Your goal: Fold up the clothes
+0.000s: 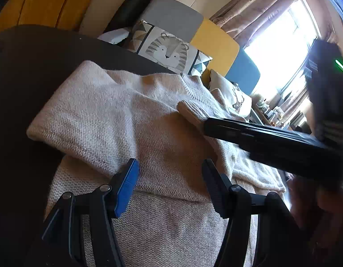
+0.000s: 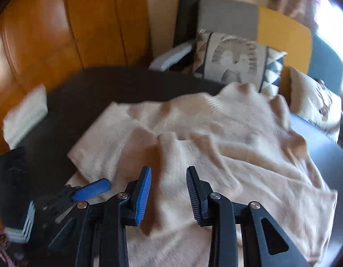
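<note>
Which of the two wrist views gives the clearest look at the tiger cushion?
The left wrist view: the tiger cushion is sharp there, its striped face and triangle border plain behind the beige sweater. The right wrist view also takes in the cushion, but motion blur smears the face into pale shapes.

Beige sweater [image 2: 216, 138] on dark table [image 2: 104, 82]

Rumpled beige knit sweater [image 2: 216, 133] on table [image 2: 104, 82]

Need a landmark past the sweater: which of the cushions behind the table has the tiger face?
The tiger cushion, propped against the grey chair back; the plain cream cushion lies further right, toward the window.
</note>
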A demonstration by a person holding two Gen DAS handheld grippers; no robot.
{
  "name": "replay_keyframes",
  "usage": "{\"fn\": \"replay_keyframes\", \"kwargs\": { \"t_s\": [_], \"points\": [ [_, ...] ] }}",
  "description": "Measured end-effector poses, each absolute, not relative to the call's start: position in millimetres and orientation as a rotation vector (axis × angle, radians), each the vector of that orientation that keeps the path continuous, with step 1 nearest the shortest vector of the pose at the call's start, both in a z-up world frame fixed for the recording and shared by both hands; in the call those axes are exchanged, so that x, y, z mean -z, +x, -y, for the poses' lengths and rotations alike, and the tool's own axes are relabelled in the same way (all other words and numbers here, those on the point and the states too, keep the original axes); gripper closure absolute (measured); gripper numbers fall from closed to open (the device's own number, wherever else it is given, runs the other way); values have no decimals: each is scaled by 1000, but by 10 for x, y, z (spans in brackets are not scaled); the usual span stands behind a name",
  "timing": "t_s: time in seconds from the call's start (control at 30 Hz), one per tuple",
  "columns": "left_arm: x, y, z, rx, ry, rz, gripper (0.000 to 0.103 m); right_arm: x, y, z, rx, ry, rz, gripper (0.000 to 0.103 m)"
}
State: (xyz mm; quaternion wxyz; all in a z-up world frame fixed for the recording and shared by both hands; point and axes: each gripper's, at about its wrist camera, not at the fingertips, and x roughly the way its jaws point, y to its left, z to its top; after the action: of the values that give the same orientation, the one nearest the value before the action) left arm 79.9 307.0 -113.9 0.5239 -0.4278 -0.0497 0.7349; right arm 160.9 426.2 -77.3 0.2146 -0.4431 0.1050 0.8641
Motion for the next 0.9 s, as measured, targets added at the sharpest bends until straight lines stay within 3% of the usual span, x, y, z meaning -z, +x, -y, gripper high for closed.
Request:
{"fn": "replay_keyframes", "kwargs": {
  "t_s": [0.1,0.17,0.23,0.43,0.6,0.77,0.87,0.9],
  "points": [
    [1142,809,-3076,-1753,-1019,113,41,954,1406,-4262,-2322,-1345,-193,70],
    [1152,787,-3060,-1741,-1021,133,41,1078,1278,-4267,-2268,-1419,-126,76],
    [1161,776,-3061,-1734,-1021,146,41,1043,1389,-4335,-2274,-1375,-180,92],
    [1121,795,-3062,-1735,-1016,136,41,667,2105,-4644,-2284,-1035,-408,95],
    [942,892,-3039,-1749,-948,67,41,608,2869,-5015,-2197,-785,-716,95],
    [960,1023,-3059,-1761,-897,-94,41,1050,3410,-5296,-2110,-656,-1144,94],
    [1060,998,-3096,-1747,-946,-104,41,1243,3578,-5315,-2109,-528,-1440,75],
    [1065,988,-3093,-1746,-948,-96,41,1272,3607,-5306,-2121,-479,-1524,73]
  ]
}}
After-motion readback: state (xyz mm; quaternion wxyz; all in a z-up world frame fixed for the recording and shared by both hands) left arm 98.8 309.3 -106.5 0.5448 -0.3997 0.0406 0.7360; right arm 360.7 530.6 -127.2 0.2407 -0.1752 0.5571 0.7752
